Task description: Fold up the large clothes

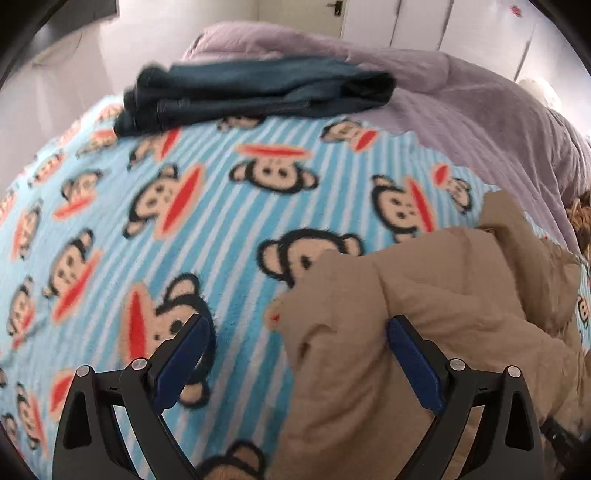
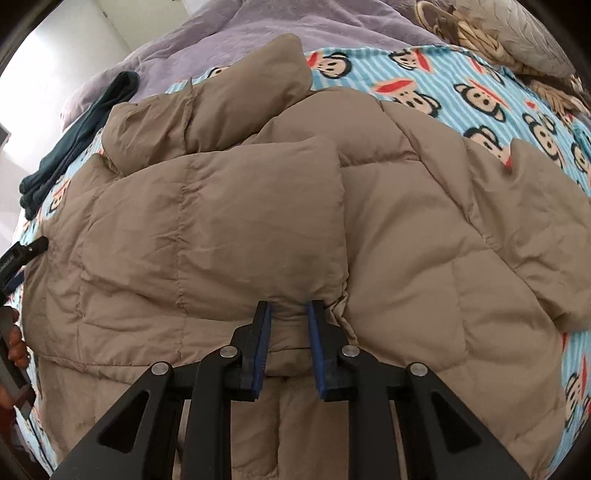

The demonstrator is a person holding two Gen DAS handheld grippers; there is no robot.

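A large tan quilted puffer jacket (image 2: 258,221) lies spread on a blue striped monkey-print blanket (image 2: 461,85) on a bed. My right gripper (image 2: 290,310) is shut on a fold of the jacket's edge, pinched between its blue pads. In the left wrist view the jacket's left edge (image 1: 369,350) lies under my left gripper (image 1: 297,325), which is open wide; its right finger (image 1: 406,343) rests on the tan fabric, its left finger over the blanket (image 1: 184,192). The left gripper's tip also shows at the left edge of the right wrist view (image 2: 26,251).
Folded dark blue jeans (image 1: 258,96) lie at the blanket's far edge, also seen in the right wrist view (image 2: 77,140). A lilac quilt (image 1: 461,99) covers the bed's far side. A brown patterned pillow (image 2: 498,44) lies at the upper right. White cupboard doors (image 1: 424,22) stand behind.
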